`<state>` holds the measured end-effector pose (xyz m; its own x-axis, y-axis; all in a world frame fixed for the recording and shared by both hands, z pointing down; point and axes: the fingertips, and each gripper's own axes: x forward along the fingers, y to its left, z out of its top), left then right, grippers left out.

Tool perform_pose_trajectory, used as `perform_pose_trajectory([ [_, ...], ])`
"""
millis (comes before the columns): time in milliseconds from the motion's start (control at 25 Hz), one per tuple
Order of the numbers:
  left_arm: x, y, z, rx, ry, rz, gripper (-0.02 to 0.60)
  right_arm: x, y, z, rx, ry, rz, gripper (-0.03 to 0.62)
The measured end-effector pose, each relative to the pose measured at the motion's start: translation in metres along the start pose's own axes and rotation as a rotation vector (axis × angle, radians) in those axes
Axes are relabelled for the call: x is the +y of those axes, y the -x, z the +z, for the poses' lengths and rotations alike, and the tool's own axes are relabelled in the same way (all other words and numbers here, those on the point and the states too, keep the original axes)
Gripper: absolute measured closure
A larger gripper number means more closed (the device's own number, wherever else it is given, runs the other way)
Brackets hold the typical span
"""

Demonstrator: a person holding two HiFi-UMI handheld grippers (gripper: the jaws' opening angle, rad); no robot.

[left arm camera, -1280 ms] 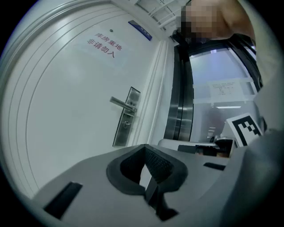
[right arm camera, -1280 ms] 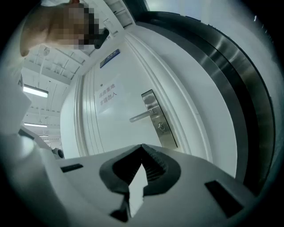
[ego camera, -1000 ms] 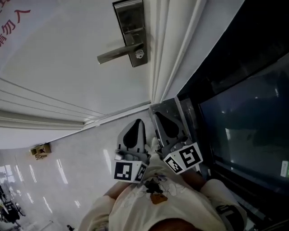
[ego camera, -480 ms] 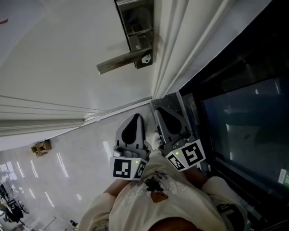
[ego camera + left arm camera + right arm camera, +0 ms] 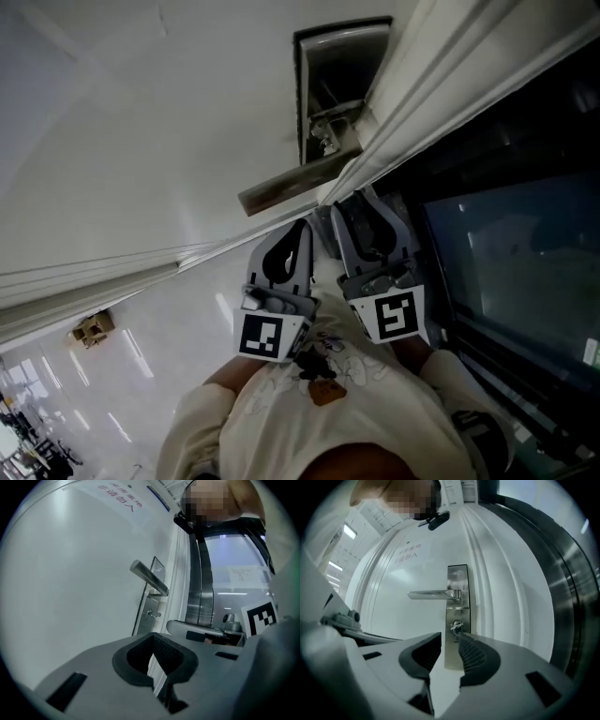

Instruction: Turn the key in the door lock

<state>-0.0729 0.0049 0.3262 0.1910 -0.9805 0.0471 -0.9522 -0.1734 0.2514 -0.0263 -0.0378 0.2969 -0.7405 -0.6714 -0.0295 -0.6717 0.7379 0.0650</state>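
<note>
On the white door (image 5: 393, 573), below the steel lever handle (image 5: 433, 594), a small silver key (image 5: 456, 626) sits in the lock (image 5: 463, 619). The right gripper (image 5: 450, 640) has just opened its jaws, which are empty; the left gripper (image 5: 153, 645) has its jaws together.

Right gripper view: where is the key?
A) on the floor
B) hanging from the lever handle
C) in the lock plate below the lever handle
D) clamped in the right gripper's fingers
C: the key sits in the lock plate below the lever handle; the right gripper, its fingers just opening, holds nothing.
</note>
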Motion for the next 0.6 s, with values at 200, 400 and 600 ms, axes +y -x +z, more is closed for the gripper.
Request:
perform_pose_trajectory([
  [200, 0.010, -0.015, 0.008, 0.041, -0.015, -0.035, 0.578, -0.002, -0.020, 0.019, -0.001, 0.175, -0.093, 0.454],
  [400, 0.017, -0.028, 0.010, 0.029, 0.000, -0.024, 0.578, -0.004, -0.030, 0.020, 0.023, 0.412, -0.127, 0.444],
  [600, 0.021, -0.031, 0.004, 0.040, 0.011, -0.015, 0.578, -0.004, -0.040, 0.014, 0.065, 0.533, -0.115, 0.427],
])
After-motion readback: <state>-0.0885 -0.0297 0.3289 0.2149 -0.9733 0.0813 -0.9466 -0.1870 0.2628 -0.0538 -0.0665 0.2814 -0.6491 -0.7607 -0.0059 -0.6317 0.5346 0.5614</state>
